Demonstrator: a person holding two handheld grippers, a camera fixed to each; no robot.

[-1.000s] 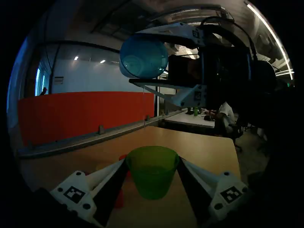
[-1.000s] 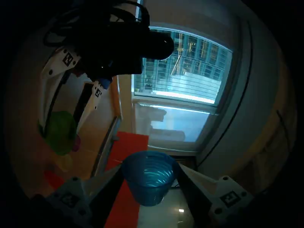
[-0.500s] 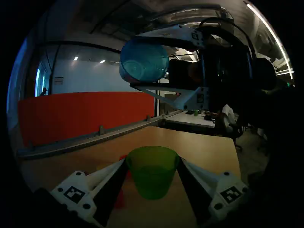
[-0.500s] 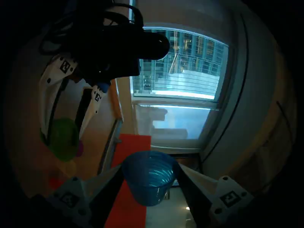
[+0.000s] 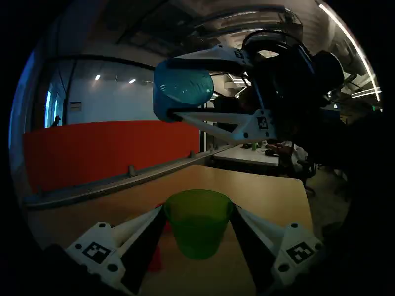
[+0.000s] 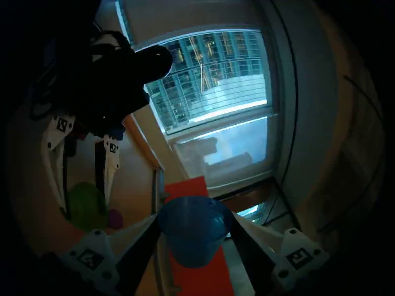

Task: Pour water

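Observation:
In the left gripper view my left gripper (image 5: 197, 224) is shut on a green cup (image 5: 198, 223), held upright above the wooden table (image 5: 266, 195). High above it my right gripper (image 5: 180, 91) holds a blue cup (image 5: 181, 90), tipped on its side with its mouth toward the left. In the right gripper view the right gripper (image 6: 193, 236) is shut on that blue cup (image 6: 194, 236). Farther off at the left the left gripper (image 6: 85, 204) carries the green cup (image 6: 86, 206).
An orange partition (image 5: 108, 148) with a metal rail (image 5: 128, 172) runs along the table's far edge. Small red and purple objects (image 5: 157, 249) lie on the table behind the green cup. A large window (image 6: 217, 89) fills the wall in the right gripper view. A person sits at a far desk (image 5: 294, 148).
The right gripper has rotated, swinging the blue cup from mouth-on toward me to sideways and slightly left. The green cup and left gripper have stayed still.

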